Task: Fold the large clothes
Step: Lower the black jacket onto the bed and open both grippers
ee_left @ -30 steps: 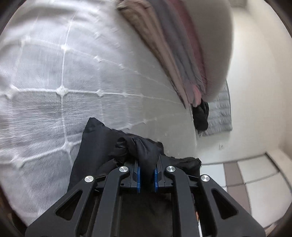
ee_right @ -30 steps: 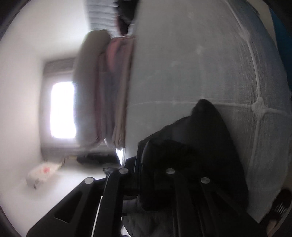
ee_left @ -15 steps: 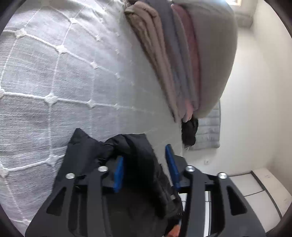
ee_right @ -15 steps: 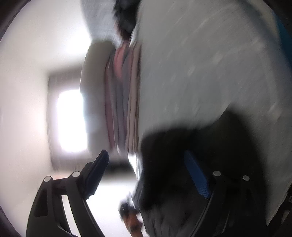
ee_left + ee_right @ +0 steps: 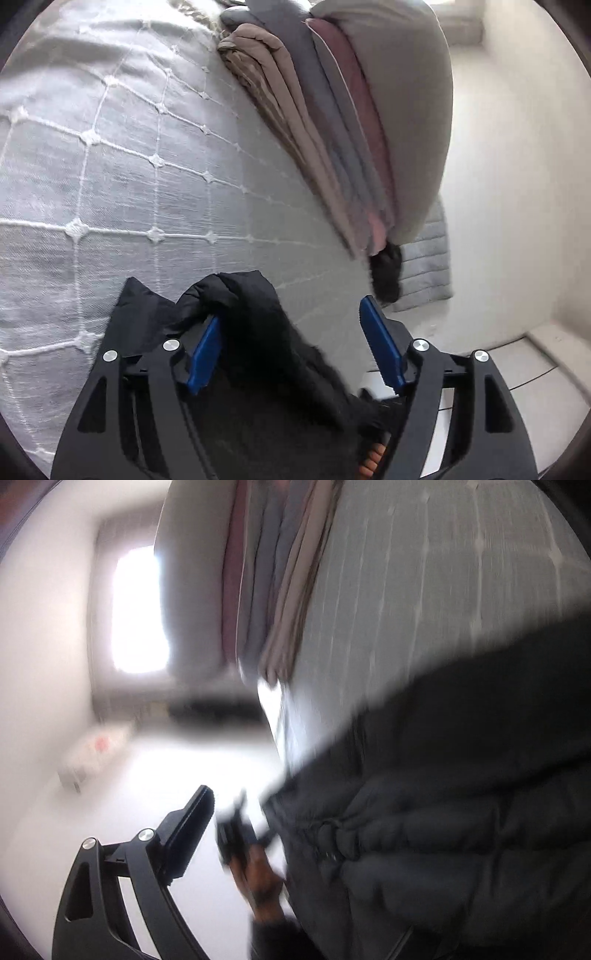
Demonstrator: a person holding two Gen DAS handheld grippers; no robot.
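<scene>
Lying on the bed point(image 5: 110, 177), at its near edge, is the black jacket point(image 5: 258, 332), a bunched fold of it rising between the blue pads of the left tongs point(image 5: 291, 347). Those tongs are opening: the left pad point(image 5: 205, 354) is sitting against the fold, the right pad point(image 5: 380, 350) is standing clear of the cloth, so nothing is being pinched. The bed is wearing a grey cover with a white stitched grid. Folded blankets point(image 5: 332, 122) in tan, grey and pink are stacked along the bed's far side, under a big grey cushion point(image 5: 406, 110).

In the right wrist view, heavily blurred, the right tongs point(image 5: 332, 830) are opening too and are standing wide apart. Only one finger point(image 5: 184, 834) is showing, over the pale floor point(image 5: 166, 775); the other is hiding behind the jacket point(image 5: 461, 794), which is filling the right of the picture. No cloth is being gripped there. A hand point(image 5: 258, 878) is showing beside the jacket's hem.
</scene>
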